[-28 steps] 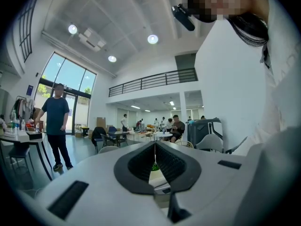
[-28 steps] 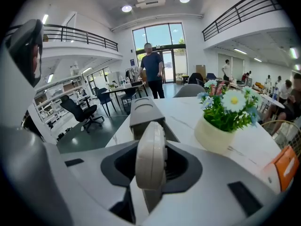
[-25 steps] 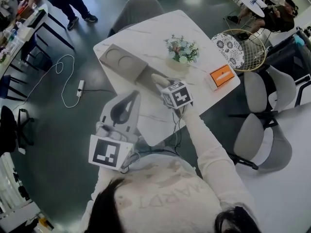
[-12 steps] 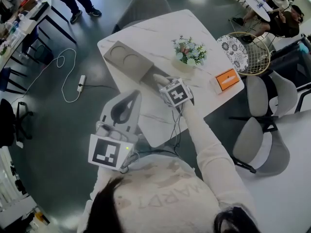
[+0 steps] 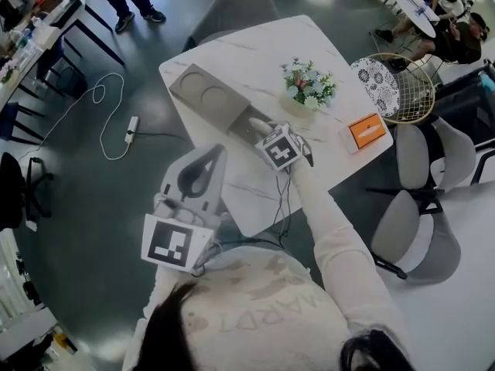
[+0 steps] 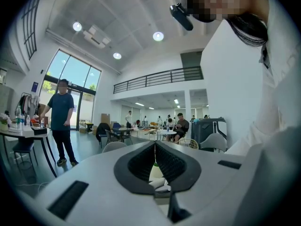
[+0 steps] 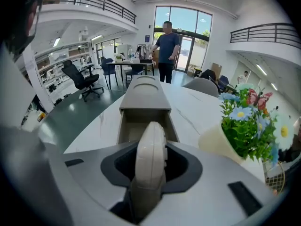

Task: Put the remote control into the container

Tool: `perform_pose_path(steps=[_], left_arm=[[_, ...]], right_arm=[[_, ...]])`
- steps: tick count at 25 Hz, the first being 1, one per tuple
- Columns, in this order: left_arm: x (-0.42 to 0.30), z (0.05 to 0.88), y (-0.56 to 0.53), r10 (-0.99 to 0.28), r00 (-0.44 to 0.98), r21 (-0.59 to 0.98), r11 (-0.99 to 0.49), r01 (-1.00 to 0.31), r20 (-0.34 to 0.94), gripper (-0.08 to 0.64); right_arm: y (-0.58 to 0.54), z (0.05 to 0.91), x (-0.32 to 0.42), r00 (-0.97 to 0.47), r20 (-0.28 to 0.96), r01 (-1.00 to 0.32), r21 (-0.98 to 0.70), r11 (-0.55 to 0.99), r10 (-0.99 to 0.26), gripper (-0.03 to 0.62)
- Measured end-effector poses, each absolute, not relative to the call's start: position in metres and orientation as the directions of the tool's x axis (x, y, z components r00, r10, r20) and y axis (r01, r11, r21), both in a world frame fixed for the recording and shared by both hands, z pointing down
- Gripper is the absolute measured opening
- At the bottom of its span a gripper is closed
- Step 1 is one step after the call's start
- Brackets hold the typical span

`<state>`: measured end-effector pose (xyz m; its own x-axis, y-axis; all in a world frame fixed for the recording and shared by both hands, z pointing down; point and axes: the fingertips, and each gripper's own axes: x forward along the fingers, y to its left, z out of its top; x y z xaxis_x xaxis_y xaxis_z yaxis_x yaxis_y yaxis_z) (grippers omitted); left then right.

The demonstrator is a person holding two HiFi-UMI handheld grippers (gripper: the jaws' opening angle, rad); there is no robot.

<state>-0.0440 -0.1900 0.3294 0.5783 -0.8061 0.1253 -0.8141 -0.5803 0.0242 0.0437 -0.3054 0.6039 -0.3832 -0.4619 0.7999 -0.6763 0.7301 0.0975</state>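
A cream remote control [image 7: 150, 149] stands on edge between the jaws of my right gripper [image 7: 151, 169], which is shut on it. In the head view the right gripper [image 5: 270, 134] holds the remote control [image 5: 258, 125] just over the near end of the long grey container [image 5: 203, 91], tilted downward. Its open drawer [image 7: 144, 125] lies straight ahead of the remote, and I see nothing inside. My left gripper [image 5: 203, 159] hangs near my body off the table's edge, its pads [image 6: 162, 160] pressed together on nothing.
A cream pot of flowers [image 5: 308, 88] stands right of the container on the white marble table [image 5: 255, 56]. An orange box [image 5: 365, 131] lies at the table's right corner. Grey chairs [image 5: 414, 153] and a wire basket chair [image 5: 396, 79] surround it. A person [image 7: 165, 51] stands far off.
My right gripper has sunk and rolled with the remote, edging closer to the container's open drawer. The left gripper has hardly shifted.
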Motion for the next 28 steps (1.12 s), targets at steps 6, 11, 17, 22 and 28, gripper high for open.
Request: perform_pose_path(steps=[6,11,17,22,28], left_arm=[[-0.047,0.334,-0.196,-0.81,0.572,0.029,-0.573,-0.819,0.133,0.014],[-0.049,0.336,-0.2,-0.811,0.568,0.03,-0.57,-0.821,0.141,0.014],[-0.048,0.338,-0.203,-0.81,0.569,0.033,-0.571,-0.82,0.143,0.014],[-0.047,0.337,-0.205,-0.808,0.573,0.031,-0.575,-0.818,0.14,0.014],[-0.047,0.339,-0.206,-0.809,0.57,0.033,-0.571,-0.82,0.147,0.014]], right_arm=[[-0.312,0.613,0.045,-0.362,0.808,-0.655,0.134,0.744,-0.465,0.118],[-0.318,0.614,0.044,-0.353,0.805,-0.636,0.168,0.754,-0.476,0.118],[-0.319,0.619,0.046,-0.303,0.817,-0.541,0.277,0.794,-0.491,0.118],[-0.318,0.626,0.051,-0.225,0.822,-0.46,0.384,0.8,-0.524,0.118],[-0.318,0.635,0.061,-0.141,0.816,-0.424,0.461,0.78,-0.56,0.118]])
